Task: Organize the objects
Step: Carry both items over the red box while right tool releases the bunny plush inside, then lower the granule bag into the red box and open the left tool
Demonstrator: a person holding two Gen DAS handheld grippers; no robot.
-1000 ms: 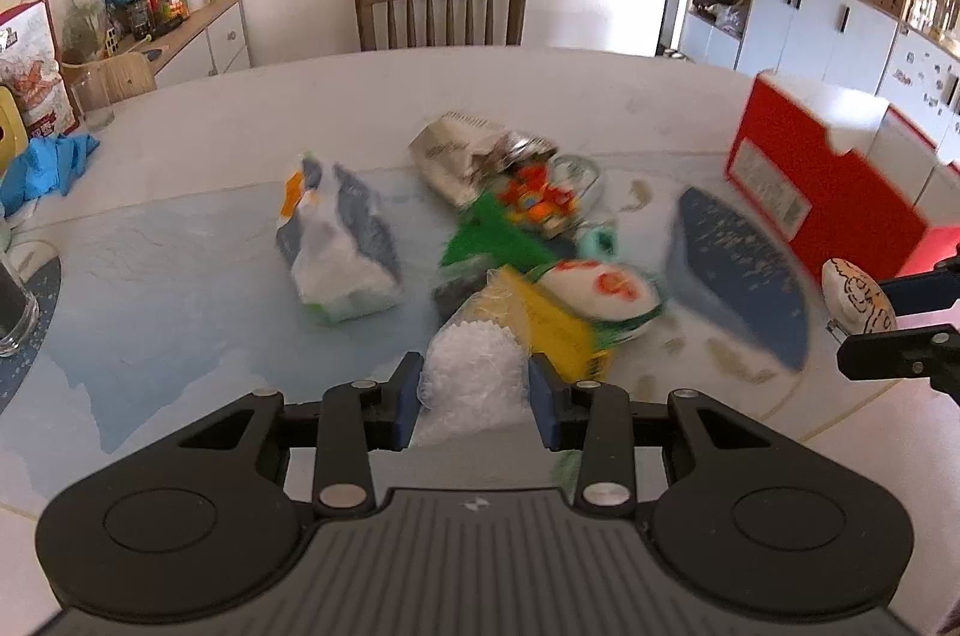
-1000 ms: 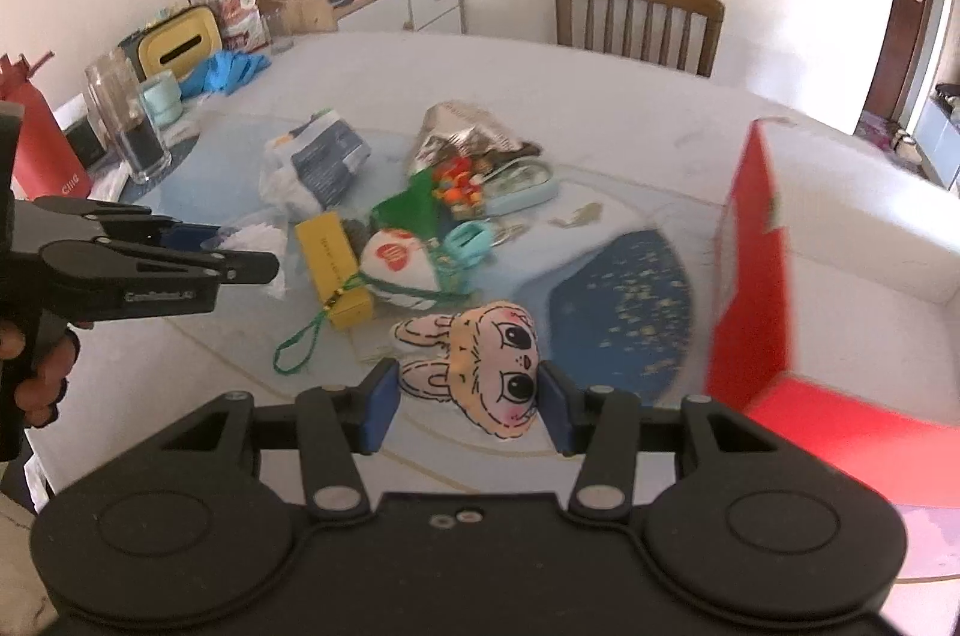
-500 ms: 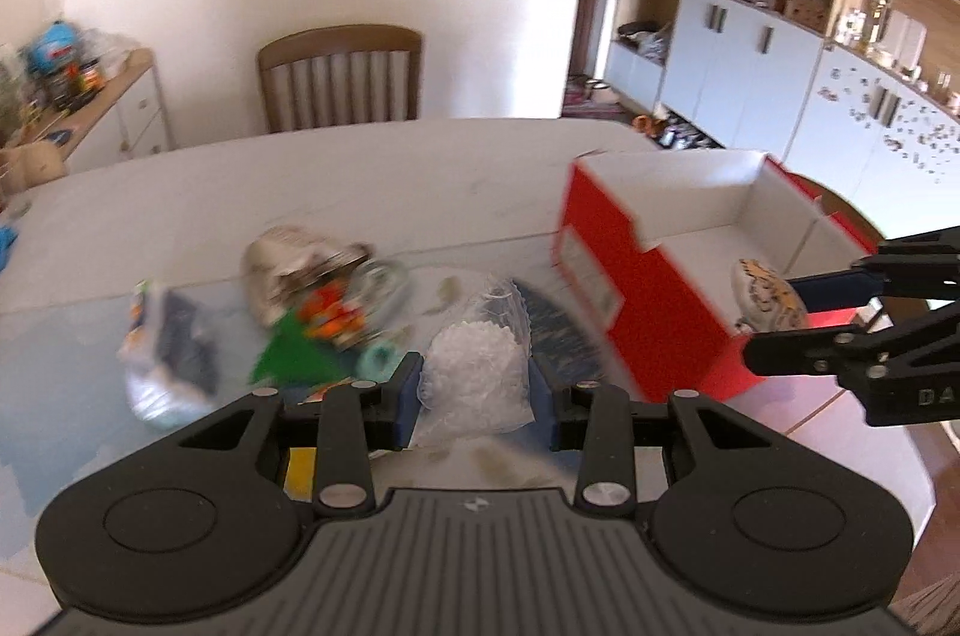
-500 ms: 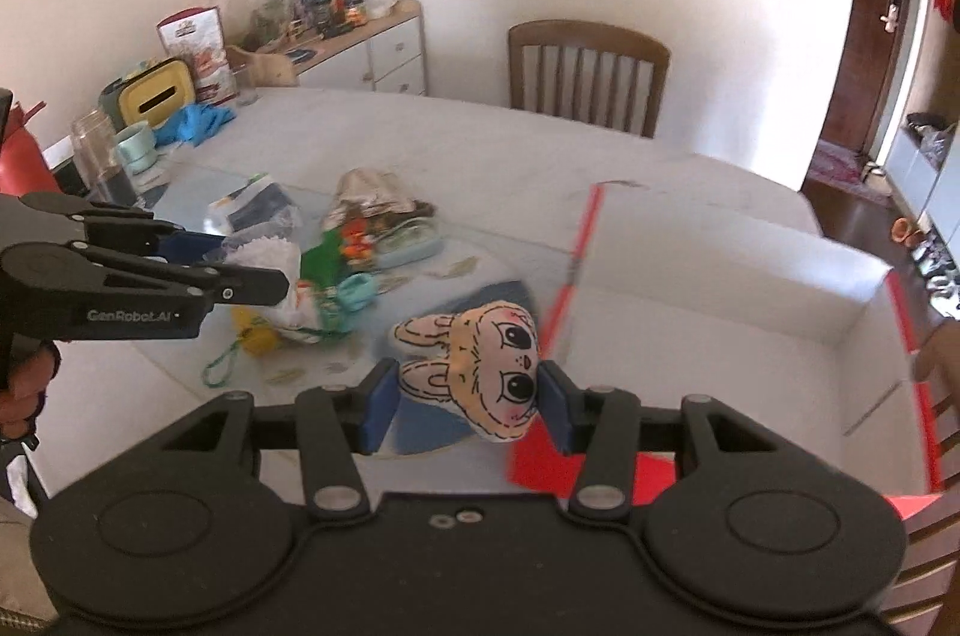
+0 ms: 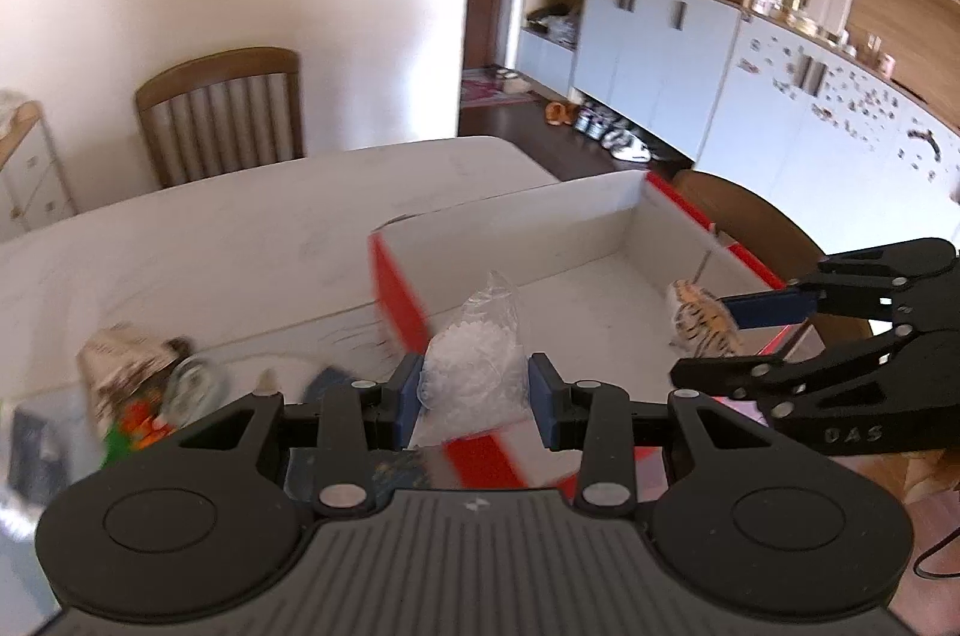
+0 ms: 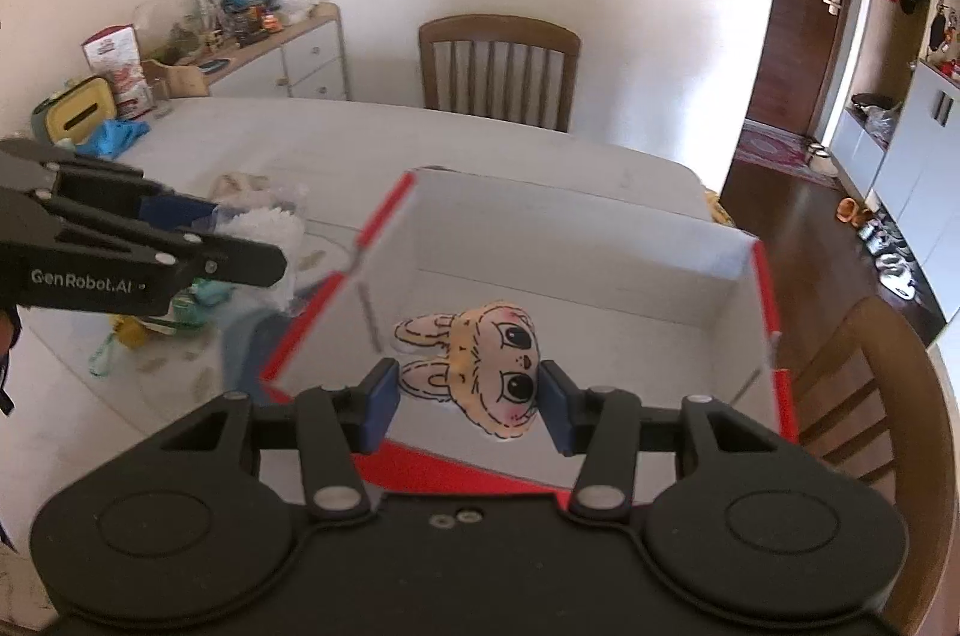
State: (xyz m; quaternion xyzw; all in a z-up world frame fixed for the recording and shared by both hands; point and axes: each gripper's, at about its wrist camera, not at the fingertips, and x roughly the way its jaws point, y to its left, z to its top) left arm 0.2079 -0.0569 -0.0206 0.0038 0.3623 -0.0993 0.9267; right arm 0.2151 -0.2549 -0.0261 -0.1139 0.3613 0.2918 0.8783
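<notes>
Left gripper [image 5: 474, 390] pinching bag [image 5: 477, 366]; right gripper [image 6: 468, 405] pinching plush [image 6: 492, 366]

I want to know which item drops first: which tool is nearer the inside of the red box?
Right. The right tool holds the bunny plush over the red box; the left tool, gripping the clear bag, is at its corner.

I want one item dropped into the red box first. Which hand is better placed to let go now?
Probably the right. Its tongs hold the bunny toy over the red box's white floor. The left tongs hold the clear bag above the box's near corner.
</notes>
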